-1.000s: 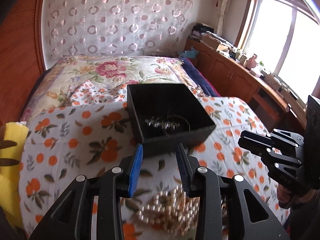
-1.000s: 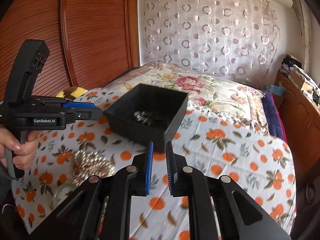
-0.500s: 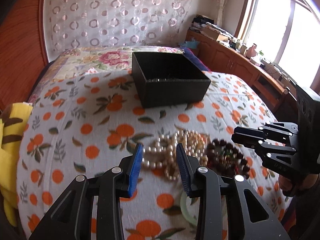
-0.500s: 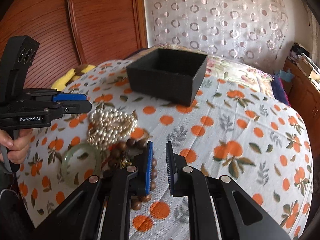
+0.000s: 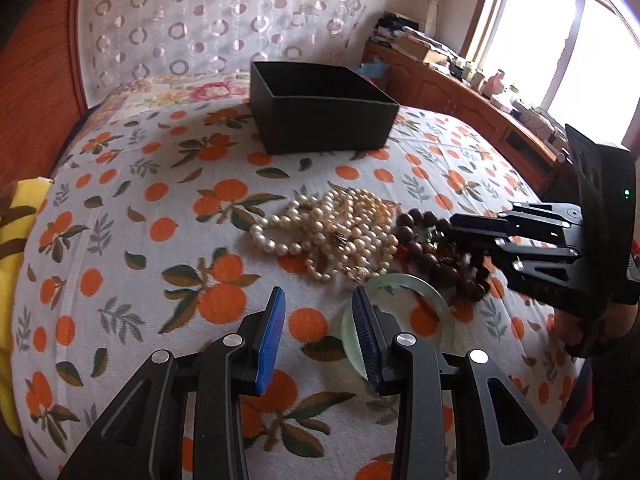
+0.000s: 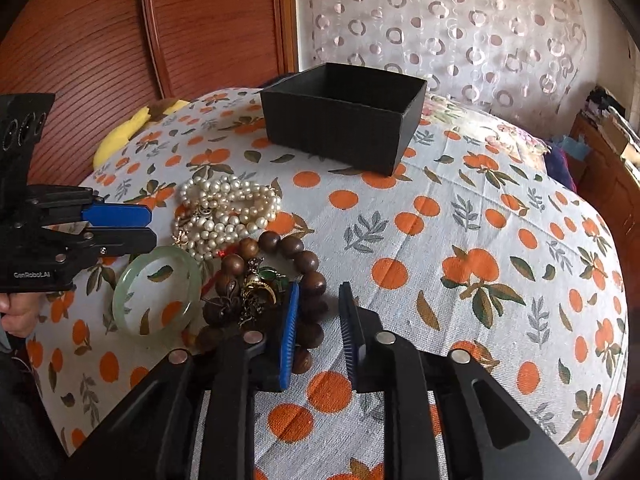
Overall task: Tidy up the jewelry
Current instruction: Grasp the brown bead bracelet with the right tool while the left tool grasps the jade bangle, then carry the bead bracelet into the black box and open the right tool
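A heap of jewelry lies on the orange-print cloth: a pearl necklace (image 5: 340, 232) (image 6: 224, 208), a brown wooden bead bracelet (image 5: 436, 252) (image 6: 280, 276) with small gold and green pieces (image 6: 260, 284) inside it, and a pale green jade bangle (image 5: 400, 304) (image 6: 156, 292). An open black box (image 5: 320, 116) (image 6: 344, 120) stands behind the heap. My left gripper (image 5: 318, 312) (image 6: 148, 226) is open and empty, low beside the bangle. My right gripper (image 6: 318, 312) (image 5: 456, 226) is open and empty, its left finger at the wooden beads.
A yellow cushion (image 5: 16, 240) (image 6: 132, 124) lies at the cloth's left edge. A wooden headboard (image 6: 180, 28) and a patterned curtain (image 5: 224, 20) stand behind. A cluttered wooden cabinet (image 5: 460, 84) runs under the window on the right.
Both grippers have drawn back from the black box and come down low over the jewelry heap. The right jaws have opened a little wider. The box's contents are out of sight.
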The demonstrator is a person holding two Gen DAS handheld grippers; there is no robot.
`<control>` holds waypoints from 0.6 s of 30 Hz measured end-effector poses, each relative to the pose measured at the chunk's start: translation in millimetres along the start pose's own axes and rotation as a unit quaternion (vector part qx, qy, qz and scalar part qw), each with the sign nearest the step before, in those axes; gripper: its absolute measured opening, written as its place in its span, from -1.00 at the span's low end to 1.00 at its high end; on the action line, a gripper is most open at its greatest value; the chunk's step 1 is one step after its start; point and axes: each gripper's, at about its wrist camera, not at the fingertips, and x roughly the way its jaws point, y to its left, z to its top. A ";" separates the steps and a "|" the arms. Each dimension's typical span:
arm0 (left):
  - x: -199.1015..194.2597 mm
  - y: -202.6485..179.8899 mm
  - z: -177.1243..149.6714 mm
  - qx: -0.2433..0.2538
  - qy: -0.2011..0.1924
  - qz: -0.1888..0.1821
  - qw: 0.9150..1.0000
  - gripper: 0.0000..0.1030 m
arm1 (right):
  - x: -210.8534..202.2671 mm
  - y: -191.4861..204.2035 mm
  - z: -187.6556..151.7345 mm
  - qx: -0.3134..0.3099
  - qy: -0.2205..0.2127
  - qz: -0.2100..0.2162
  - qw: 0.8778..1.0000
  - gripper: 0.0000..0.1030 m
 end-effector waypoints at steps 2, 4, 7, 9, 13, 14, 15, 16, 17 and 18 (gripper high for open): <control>-0.6 -4.2 -1.0 0.007 -0.001 0.003 1.000 -0.36 | -3.5 -0.9 -0.2 0.002 -0.010 -0.004 1.000 -0.71; 0.2 -7.7 -2.3 0.012 0.001 -0.003 1.000 -0.36 | -11.1 -2.5 1.7 0.007 -0.027 -0.003 1.000 -0.71; 2.2 -13.0 -6.1 0.024 0.002 -0.002 1.000 -0.36 | -27.4 -4.2 6.8 0.012 -0.056 -0.008 0.998 -0.71; 2.3 -16.4 -6.9 0.032 0.001 0.002 0.999 -0.36 | -39.9 -3.3 11.9 0.010 -0.076 -0.008 0.997 -0.71; 2.5 -20.1 -8.6 0.044 -0.003 0.019 0.999 -0.62 | -58.5 1.1 22.1 0.000 -0.101 -0.007 0.995 -0.71; 2.1 -21.5 -9.7 0.049 -0.005 0.020 0.999 -0.70 | -60.6 2.4 24.1 -0.003 -0.103 -0.007 0.995 -0.71; 2.1 -22.2 -10.0 0.050 -0.005 0.018 0.999 -0.85 | -63.1 3.8 25.8 -0.006 -0.106 -0.008 0.994 -0.71; 2.3 -22.8 -10.1 0.051 -0.004 0.017 0.999 -0.86 | -65.8 4.9 27.8 -0.008 -0.109 -0.010 0.994 -0.71; 2.3 -24.2 -9.9 0.053 -0.004 0.019 0.998 -0.86 | -67.8 5.6 28.7 -0.009 -0.111 -0.011 0.994 -0.71; 2.1 -25.2 -10.2 0.056 -0.004 0.021 0.998 -0.87 | -70.4 5.9 30.3 -0.010 -0.114 -0.010 0.993 -0.71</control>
